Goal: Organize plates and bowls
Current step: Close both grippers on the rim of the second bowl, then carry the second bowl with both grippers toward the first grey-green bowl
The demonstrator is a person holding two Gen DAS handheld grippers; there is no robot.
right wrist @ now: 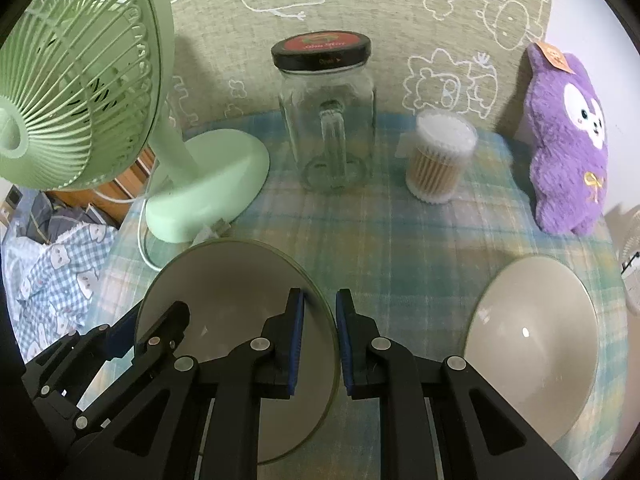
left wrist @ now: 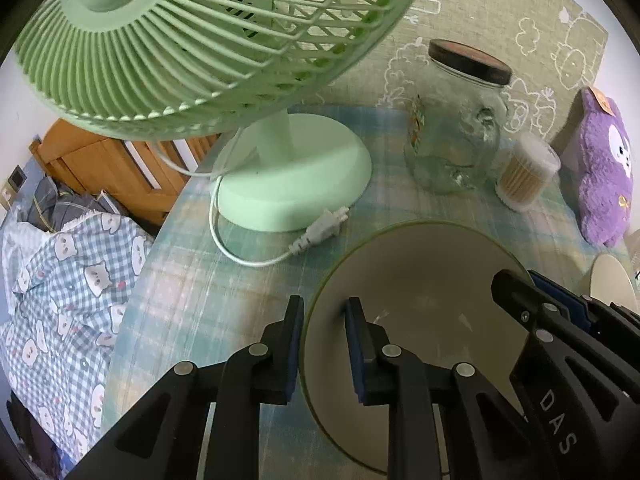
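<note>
Right wrist view: both tongs [right wrist: 320, 344] clamped on plate [right wrist: 224, 280] rim; next, lifting toward bowl [right wrist: 532, 332] at three o'clock.

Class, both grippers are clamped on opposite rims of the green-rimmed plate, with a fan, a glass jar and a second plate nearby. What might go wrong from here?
1. The left gripper and right gripper pinch only the thin rim of the green-rimmed plate; uneven lifting might tilt it or let it slip.
2. The fan's plug and cord lie just beyond the plate; it may snag them.
3. Swinging toward the second plate, it may knock the cotton swab tub or glass jar.
</note>
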